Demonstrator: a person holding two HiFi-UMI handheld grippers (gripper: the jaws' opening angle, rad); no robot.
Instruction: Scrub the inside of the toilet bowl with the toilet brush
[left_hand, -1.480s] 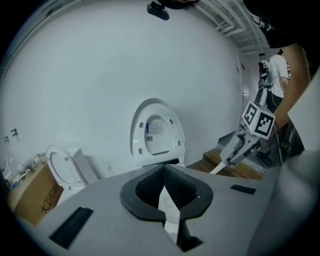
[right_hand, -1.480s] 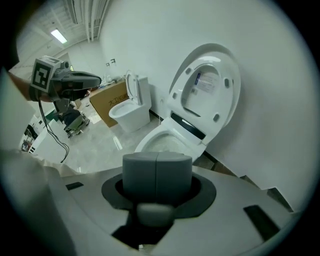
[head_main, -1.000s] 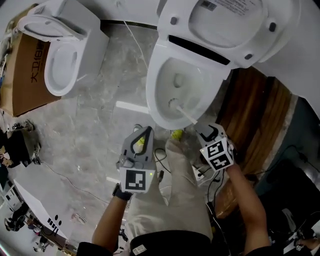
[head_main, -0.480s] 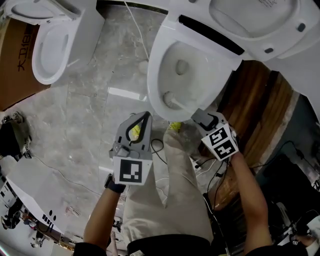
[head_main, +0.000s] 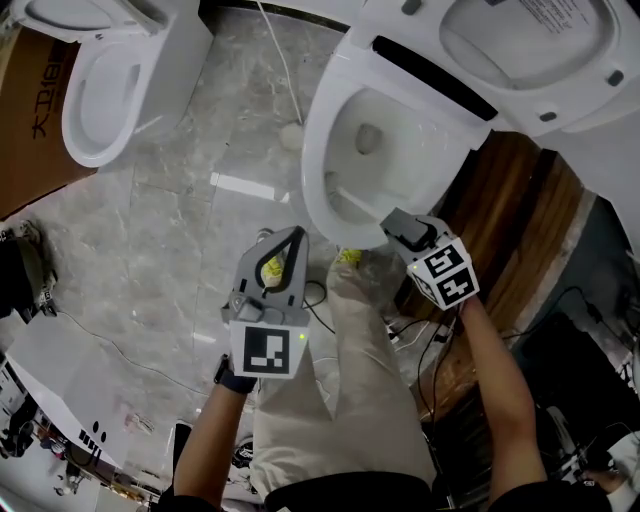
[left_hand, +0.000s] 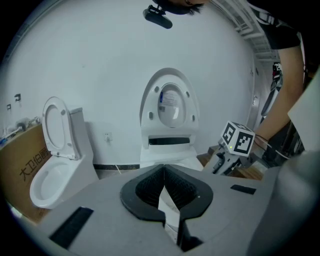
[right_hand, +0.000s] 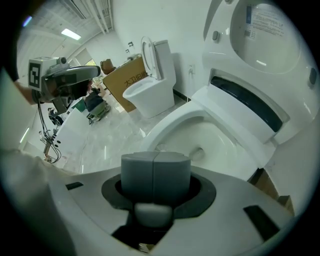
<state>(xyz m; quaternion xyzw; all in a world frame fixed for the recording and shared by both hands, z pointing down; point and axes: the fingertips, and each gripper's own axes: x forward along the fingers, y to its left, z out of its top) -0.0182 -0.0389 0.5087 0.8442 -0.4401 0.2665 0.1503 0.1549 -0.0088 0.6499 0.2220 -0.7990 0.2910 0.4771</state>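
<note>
The white toilet bowl (head_main: 330, 215) stands open with its lid (head_main: 530, 40) up, also seen in the right gripper view (right_hand: 220, 145). A toilet brush with a white handle (head_main: 362, 208) reaches into the bowl, its head (head_main: 334, 186) against the near left wall. My right gripper (head_main: 394, 224) is at the bowl's near rim, shut on the handle; its grey pads (right_hand: 155, 172) are pressed together. My left gripper (head_main: 292, 236) is shut and holds nothing, over the floor in front of the bowl (left_hand: 164, 176).
A second white toilet (head_main: 100, 100) and a cardboard box (head_main: 30, 120) stand at the left. Wooden boards (head_main: 520, 230) lie right of the bowl. Cables (head_main: 315, 295) and a yellow object (head_main: 350, 256) lie by the person's trouser leg (head_main: 340, 400).
The brush head has slid a little towards the bowl's near left wall with the right gripper following. The left gripper has hardly moved. The head view has shifted.
</note>
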